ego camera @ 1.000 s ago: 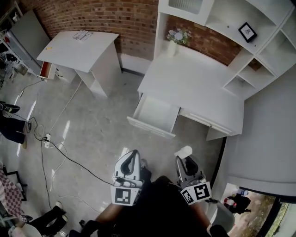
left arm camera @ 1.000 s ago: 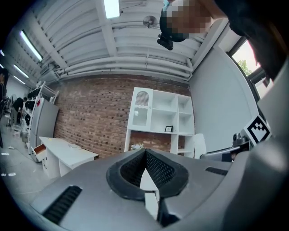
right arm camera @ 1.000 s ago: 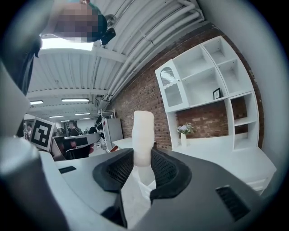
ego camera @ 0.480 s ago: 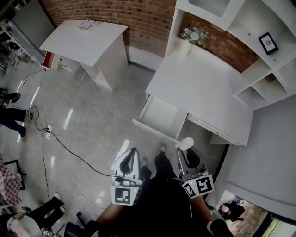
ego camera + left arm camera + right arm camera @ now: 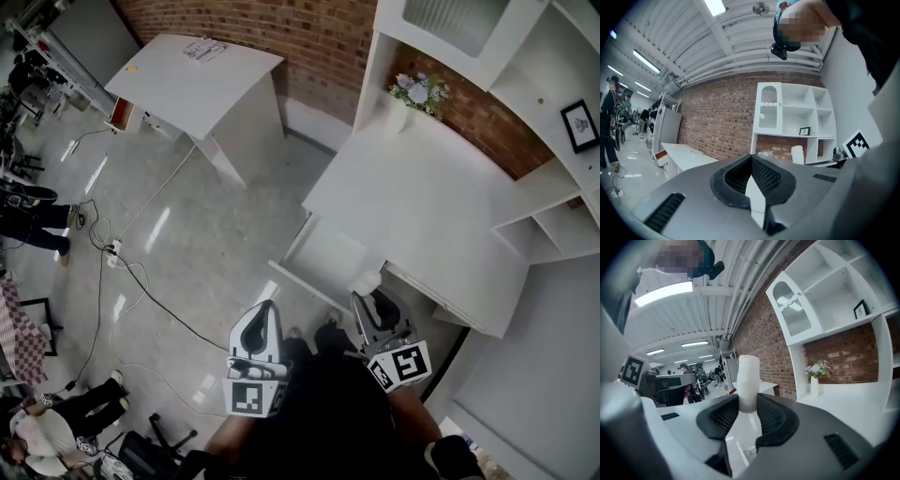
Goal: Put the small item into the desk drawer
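Carrying step: you grip the item [image 5: 365, 281] in your right gripper [image 5: 373, 302], left gripper [image 5: 260, 323] closed empty, with the drawer [image 5: 328, 255] open at eleven o'clock, so next reach in and release.

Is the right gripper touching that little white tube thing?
Touching. In the right gripper view, the right gripper has its jaws pressed on both sides of the white cylinder.

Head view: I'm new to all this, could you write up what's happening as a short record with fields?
Setting: white desk with shelves, against a brick wall
Drawer: pulled open, looks empty
Right gripper: closed on a small white cylinder, held upright
Cylinder position: near the drawer's front right corner, not yet inside
Left gripper: closed, holding nothing
On the desk: vase of flowers at the back
Stage: item carried, drop into drawer not yet done
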Tool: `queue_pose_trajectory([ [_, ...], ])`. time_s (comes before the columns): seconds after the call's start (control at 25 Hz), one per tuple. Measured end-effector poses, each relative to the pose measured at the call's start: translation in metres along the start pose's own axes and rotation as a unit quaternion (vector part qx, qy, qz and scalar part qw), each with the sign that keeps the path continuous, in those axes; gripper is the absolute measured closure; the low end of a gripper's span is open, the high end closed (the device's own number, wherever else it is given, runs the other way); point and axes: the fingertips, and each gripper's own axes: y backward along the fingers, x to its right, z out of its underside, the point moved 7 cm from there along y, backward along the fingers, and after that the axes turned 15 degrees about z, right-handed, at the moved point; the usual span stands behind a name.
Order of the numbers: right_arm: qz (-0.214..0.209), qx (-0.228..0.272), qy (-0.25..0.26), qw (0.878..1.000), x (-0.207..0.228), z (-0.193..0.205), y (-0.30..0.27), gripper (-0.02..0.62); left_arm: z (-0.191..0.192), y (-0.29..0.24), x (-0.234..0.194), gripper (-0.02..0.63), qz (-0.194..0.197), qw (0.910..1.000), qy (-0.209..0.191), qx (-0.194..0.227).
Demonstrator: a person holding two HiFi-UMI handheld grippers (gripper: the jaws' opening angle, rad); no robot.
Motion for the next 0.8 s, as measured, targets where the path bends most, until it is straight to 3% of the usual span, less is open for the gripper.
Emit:
queue_pose_trajectory([
  [0.2, -0.024, -0.020, 0.010, 0.999, 0.034, 0.012, -0.030, 0.459, 0.000, -0.025, 0.007, 0.584, -0.022, 0.9995, -0.021, 0.002],
  [0.32, -0.023, -0.037, 0.007, 0.999, 0.043, 0.025, -0.043, 0.458, 0.005, -0.034, 0.011, 0.584, -0.027, 0.9995, -0.013, -0.003],
  [0.8, 0.006, -0.105, 0.009, 0.994, 0.044, 0.079, -0.110, 0.459, 0.023, -0.082, -0.037, 0.584, -0.001, 0.9999, 0.005, -0.016],
])
